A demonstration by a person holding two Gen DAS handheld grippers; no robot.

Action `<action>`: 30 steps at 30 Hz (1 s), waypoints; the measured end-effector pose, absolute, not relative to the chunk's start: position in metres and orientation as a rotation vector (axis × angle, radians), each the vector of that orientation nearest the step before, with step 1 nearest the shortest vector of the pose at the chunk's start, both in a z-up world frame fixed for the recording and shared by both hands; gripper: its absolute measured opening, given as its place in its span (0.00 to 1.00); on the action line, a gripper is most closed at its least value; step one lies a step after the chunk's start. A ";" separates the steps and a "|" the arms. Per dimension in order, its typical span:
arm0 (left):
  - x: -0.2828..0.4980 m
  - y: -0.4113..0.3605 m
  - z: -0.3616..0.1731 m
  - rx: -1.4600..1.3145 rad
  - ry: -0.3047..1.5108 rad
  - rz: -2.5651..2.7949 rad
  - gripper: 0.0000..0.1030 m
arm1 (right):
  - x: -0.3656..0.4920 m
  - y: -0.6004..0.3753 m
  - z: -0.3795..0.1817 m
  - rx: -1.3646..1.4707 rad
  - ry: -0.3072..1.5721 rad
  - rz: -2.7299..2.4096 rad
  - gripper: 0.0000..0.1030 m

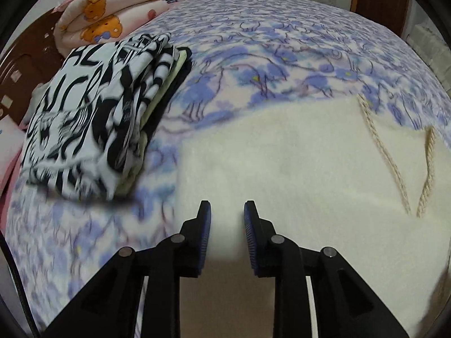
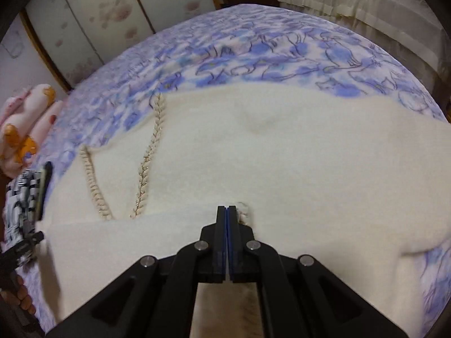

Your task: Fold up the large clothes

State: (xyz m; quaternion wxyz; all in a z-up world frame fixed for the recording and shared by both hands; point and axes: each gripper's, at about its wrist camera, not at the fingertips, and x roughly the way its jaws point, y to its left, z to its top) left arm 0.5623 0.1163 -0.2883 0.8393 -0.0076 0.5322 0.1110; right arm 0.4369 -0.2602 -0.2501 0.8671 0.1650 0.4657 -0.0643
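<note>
Left wrist view is showing the left gripper [image 1: 227,207] with its jaws standing apart over the near edge of a cream sweater [image 1: 296,155], which is lying across the lower right of the frame on a blue flowered bedspread [image 1: 282,42]. A stack of folded clothes [image 1: 93,118] is sitting at the left. Right wrist view is showing the right gripper [image 2: 227,211] pinching together on the sweater's [image 2: 282,155] folded edge at lower centre.
</note>
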 end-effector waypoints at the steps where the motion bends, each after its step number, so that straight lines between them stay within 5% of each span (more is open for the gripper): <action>1: 0.546 0.111 -0.286 -0.030 1.134 0.244 0.32 | 0.430 -0.268 -0.246 0.331 0.977 -0.147 0.02; 4: 0.501 0.080 -0.278 -0.075 1.141 0.254 0.54 | 0.400 -0.293 -0.239 0.324 1.004 -0.155 0.02; 15: 0.371 -0.114 -0.264 -0.096 1.327 0.061 0.62 | 0.285 -0.413 -0.251 0.452 1.156 -0.131 0.04; 18: 0.350 -0.171 -0.264 -0.054 1.373 -0.033 0.62 | 0.258 -0.458 -0.253 0.510 1.170 -0.144 0.18; 20: 0.337 -0.212 -0.263 -0.018 1.396 -0.104 0.63 | 0.243 -0.489 -0.254 0.566 1.157 -0.163 0.25; 30: 0.301 -0.356 -0.255 0.125 1.456 -0.301 0.64 | 0.199 -0.633 -0.265 0.979 0.959 -0.319 0.26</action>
